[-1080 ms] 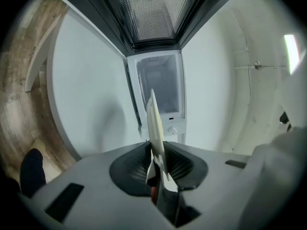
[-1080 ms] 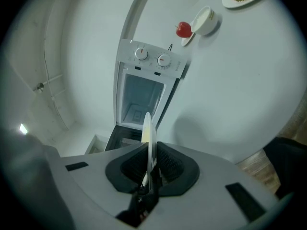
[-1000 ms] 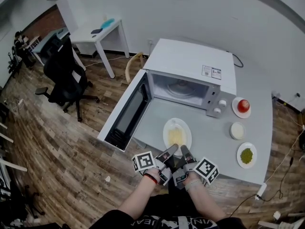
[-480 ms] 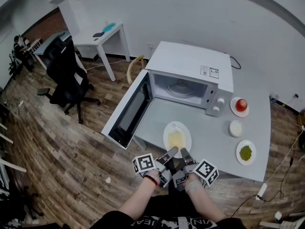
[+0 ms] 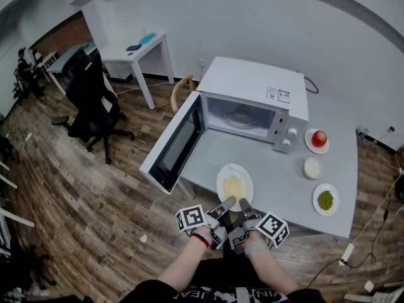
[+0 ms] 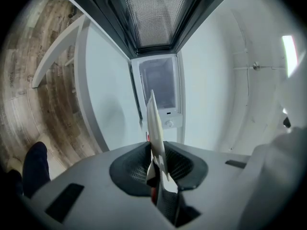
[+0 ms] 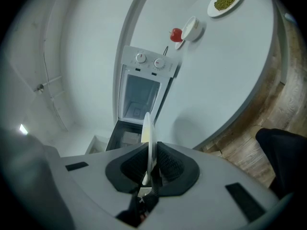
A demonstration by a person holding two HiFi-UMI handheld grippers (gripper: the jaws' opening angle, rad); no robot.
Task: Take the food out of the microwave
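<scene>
Two grippers share one load here. The left gripper (image 5: pixel 227 202) and the right gripper (image 5: pixel 242 203) sit side by side at the near edge of the grey table (image 5: pixel 284 169), each clamped on the near rim of a white plate (image 5: pixel 235 169). Seen along either pair of jaws, the plate shows edge-on, a thin pale blade pinched between the dark ribbed pads (no gap that I can make out on either side).

A heap of yellow food (image 5: pixel 233 185) lies in the middle of the plate. The plate is outside the microwave (image 5: pixel 252 84), over the table just in front of its opening. Whether its underside touches the tabletop I cannot tell.

The microwave's door (image 5: pixel 173 147) hangs wide open to the left, sticking out past the table's edge over the wooden floor (image 5: pixel 76 188). The glass turntable (image 5: pixel 242 115) shows inside the cavity.

To the right of the microwave, three smaller dishes stand in a loose row running toward the person. They are a saucer (image 5: pixel 310 145) carrying something red (image 5: pixel 320 136), a small white bowl (image 5: pixel 312 168), and a second plate (image 5: pixel 317 194) of green food (image 5: pixel 325 201). All are well apart from the held plate.

Farther back in the room stand a black office chair (image 5: pixel 95 103) and a white desk (image 5: pixel 136 49).
</scene>
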